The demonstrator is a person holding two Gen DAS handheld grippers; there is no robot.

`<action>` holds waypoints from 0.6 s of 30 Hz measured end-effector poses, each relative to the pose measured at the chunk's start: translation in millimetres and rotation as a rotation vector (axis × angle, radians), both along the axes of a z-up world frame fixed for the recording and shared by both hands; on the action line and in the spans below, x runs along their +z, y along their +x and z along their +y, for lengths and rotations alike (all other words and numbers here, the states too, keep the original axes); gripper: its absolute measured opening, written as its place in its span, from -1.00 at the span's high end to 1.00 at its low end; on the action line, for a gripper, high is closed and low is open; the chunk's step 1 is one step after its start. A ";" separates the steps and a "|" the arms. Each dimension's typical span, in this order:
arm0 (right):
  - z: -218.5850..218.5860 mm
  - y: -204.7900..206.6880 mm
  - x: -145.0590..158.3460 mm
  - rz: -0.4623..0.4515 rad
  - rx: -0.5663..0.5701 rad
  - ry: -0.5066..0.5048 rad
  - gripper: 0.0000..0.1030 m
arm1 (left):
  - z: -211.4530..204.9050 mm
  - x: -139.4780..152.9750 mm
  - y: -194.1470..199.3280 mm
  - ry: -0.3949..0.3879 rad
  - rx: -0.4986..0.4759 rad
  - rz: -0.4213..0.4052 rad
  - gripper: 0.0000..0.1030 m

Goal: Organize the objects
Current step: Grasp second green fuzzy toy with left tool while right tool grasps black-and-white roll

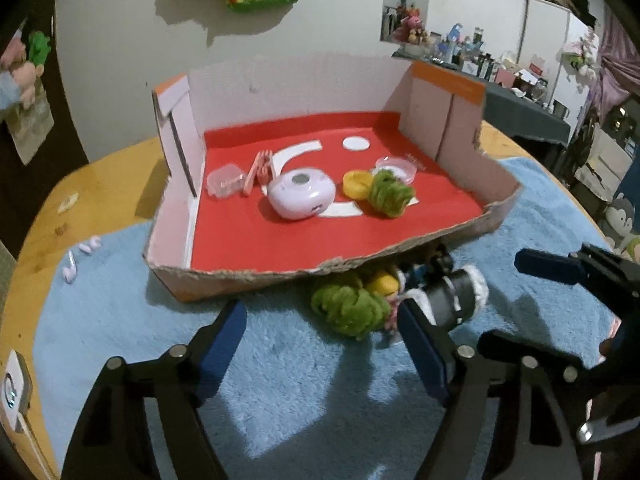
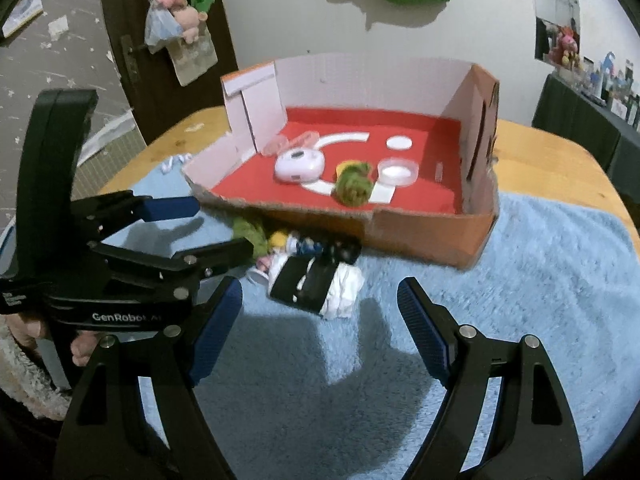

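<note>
A cardboard box [image 1: 448, 236] with a red floor sits on a blue towel [image 1: 280, 380]. Inside lie a lilac round case [image 1: 301, 194], a yellow ring [image 1: 357, 184], a green fuzzy scrunchie [image 1: 390, 194], a clear lid [image 1: 396, 168], a clear small box [image 1: 226, 181] and a pink clip [image 1: 258, 172]. In front of the box lie a second green scrunchie [image 1: 352, 308], a yellow piece [image 1: 384, 282] and a black-and-white roll [image 1: 460, 292]. My left gripper [image 1: 320, 344] is open just before the scrunchie. My right gripper [image 2: 320, 328] is open, just before the roll [image 2: 320, 286].
Pale earbuds [image 1: 80, 258] lie on the towel's left part. A white charger [image 1: 14, 390] sits at the wooden table's [image 1: 100, 176] left edge. A wall stands behind the box; cluttered shelves at far right.
</note>
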State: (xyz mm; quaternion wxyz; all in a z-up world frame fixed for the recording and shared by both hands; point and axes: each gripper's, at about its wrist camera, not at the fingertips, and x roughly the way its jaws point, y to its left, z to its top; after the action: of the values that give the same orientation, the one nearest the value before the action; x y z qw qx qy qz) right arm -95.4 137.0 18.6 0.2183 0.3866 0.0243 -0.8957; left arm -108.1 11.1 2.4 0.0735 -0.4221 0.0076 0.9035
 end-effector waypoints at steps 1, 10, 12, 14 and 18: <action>-1.0 -0.7 -2.8 -0.006 0.000 0.003 -0.55 | -1.5 -1.8 -1.4 0.012 0.000 -0.007 -0.48; -10.2 -16.9 -18.6 -0.036 -0.017 0.022 -0.55 | -6.2 -6.3 -10.0 0.069 0.021 -0.027 -0.47; -12.5 -20.4 -21.1 -0.039 -0.021 0.035 -0.55 | -8.0 -7.6 -9.2 0.082 0.024 -0.029 -0.49; -12.7 -23.8 -24.2 -0.042 -0.032 0.056 -0.55 | -10.6 -9.0 -7.8 0.090 0.029 -0.030 -0.49; 0.5 -24.9 -26.6 -0.054 -0.067 0.074 -0.55 | -18.3 -9.9 -3.5 0.105 0.034 -0.040 -0.49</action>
State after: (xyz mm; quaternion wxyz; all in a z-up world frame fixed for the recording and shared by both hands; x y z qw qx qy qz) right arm -120.3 137.5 -8.0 0.1745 0.4188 0.0386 -0.8903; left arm -111.6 -7.2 -7.5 0.0806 -0.4359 -0.0486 0.8951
